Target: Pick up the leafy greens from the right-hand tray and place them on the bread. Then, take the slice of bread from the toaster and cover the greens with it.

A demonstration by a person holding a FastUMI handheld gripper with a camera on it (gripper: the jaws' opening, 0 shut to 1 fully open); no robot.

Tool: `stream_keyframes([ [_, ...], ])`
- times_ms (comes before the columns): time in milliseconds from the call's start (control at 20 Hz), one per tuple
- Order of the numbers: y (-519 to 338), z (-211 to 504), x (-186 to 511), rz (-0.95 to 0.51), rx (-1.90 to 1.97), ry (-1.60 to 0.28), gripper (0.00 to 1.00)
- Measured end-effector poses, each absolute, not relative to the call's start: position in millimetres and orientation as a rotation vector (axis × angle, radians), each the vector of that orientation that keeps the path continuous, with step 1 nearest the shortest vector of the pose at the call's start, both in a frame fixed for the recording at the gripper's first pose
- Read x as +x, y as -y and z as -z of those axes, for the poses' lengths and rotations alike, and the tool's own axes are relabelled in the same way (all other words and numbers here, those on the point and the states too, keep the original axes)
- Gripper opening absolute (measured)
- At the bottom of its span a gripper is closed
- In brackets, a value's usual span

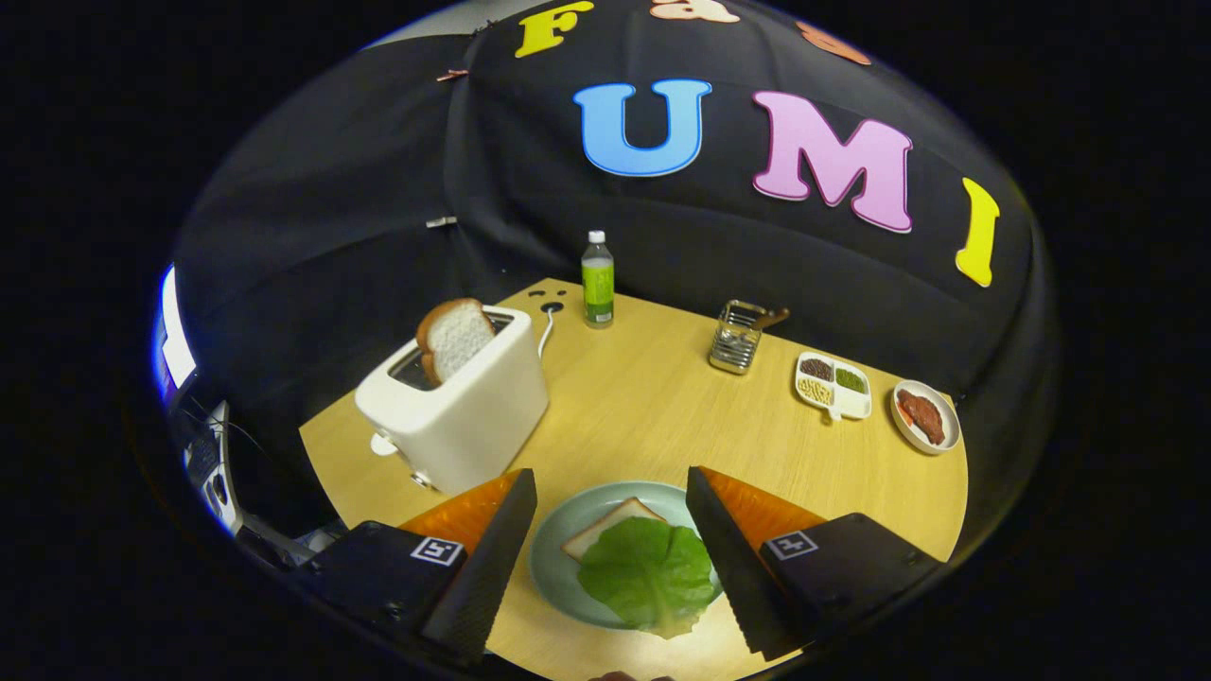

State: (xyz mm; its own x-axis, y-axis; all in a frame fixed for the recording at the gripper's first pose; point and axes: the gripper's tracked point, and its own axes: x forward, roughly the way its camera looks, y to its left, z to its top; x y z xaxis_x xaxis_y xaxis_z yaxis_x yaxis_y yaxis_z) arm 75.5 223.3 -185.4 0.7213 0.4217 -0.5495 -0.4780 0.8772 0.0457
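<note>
The light wooden table (653,407) carries everything and is backed by the black cloth wall. Near its left edge the white two-slot toaster (459,407) is stood, with its cord led back toward the far edge; a slice of white bread with a brown crust (454,336) is held upright and tilted in one slot, raised well clear of the top, presumably so that it can be pinched from above.

At the near edge the round pale green plate (558,567) is set, between the fingers of the gripper (610,558). A second slice of white bread (605,528) lies flat on it, and the leafy green lettuce piece (651,572) is spread over most of that slice, one corner of bread being left uncovered toward the toaster. The greens step is judged done; the toaster slice is not yet taken.

The tongs are seen wide open, nothing being held, with both fingers apart from the lettuce.

Along the right edge a white divided tray of grains and seeds (834,386) and a small white dish with a brown piece of meat (925,416) are placed, kept well clear of the plate. Toward the far edge a wire metal holder (736,339) and a clear bottle with a green label (597,280) are stood.
</note>
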Motion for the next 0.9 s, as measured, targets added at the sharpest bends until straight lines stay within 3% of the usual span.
stream_keyframes([
  [900,-408,131,101,-0.695,-0.202,-0.458,1.00],
])
